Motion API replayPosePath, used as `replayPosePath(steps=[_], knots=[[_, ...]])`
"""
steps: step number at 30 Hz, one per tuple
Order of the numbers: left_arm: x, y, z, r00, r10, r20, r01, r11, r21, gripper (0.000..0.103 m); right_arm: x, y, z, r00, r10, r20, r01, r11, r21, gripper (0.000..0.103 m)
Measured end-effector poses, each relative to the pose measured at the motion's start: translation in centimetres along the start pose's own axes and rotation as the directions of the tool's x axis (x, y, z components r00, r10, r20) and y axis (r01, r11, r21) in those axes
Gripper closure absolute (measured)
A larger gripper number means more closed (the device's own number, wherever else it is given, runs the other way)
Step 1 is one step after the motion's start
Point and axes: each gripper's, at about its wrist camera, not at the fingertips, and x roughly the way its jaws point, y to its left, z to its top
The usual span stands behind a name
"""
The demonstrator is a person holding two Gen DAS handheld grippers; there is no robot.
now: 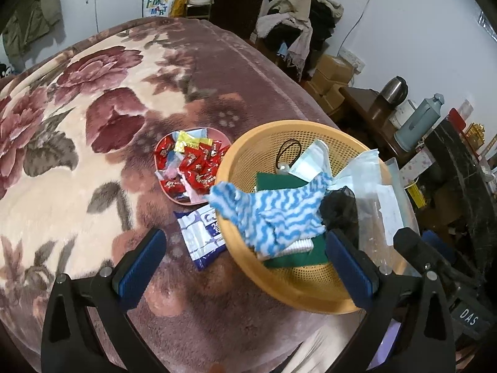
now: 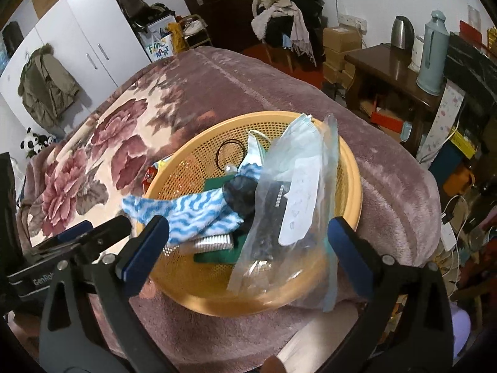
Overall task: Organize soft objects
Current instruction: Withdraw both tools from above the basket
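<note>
Blue-padded fingers of the left gripper [image 1: 245,267] and the right gripper [image 2: 248,248] frame the near edge of a bed covered in a floral plush blanket [image 1: 77,143], both tools spread wide with nothing between their pads. Close to that near edge sits a round orange mesh basket [image 2: 192,289], already well filled: a blue-and-white wavy cloth [image 1: 279,214] droops over its rim on the side toward the bed's middle, lying on a dark green cloth [image 1: 298,259] with a small white ribbed piece [image 1: 298,245] beside it, while a wad of black netting [image 1: 337,208], pale blue face masks [image 1: 310,161], a black hair tie [image 1: 289,152] and a clear plastic bag [image 2: 295,217] crowd the rest of the bowl. The bag stands tilted against the basket's edge nearest the bed's right side, a white label on it and dark contents showing through. Just beside the basket, farther in on the blanket, a pink dish [image 1: 174,197] holds a heap of red and yellow wrapped sweets [image 1: 195,164], and a blue-and-white packet [image 1: 202,233] lies flat, its one end tucked under the basket's rim. By the look of it, most of the soft things are gathered and the sorting is near its end; the trailing cloth and the packet outside the basket appear to be what remains.
</note>
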Motion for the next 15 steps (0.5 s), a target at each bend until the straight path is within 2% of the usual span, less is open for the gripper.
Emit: replayPosePath(steps=[10, 15], knots=[[-1.0, 1.0, -1.5, 0.999, 0.042, 0.026, -0.042, 0.999, 0.001, 0.001, -0.9, 1.9, -1.3, 0.999, -0.011, 0.046, 0.014, 0.999, -0.045, 0.0], [-1.3, 1.3, -2.0, 0.999, 0.037, 0.027, -0.037, 0.999, -0.009, 0.001, -0.9, 2.5, -1.5, 0.998, -0.018, 0.056, 0.021, 0.998, -0.057, 0.0]])
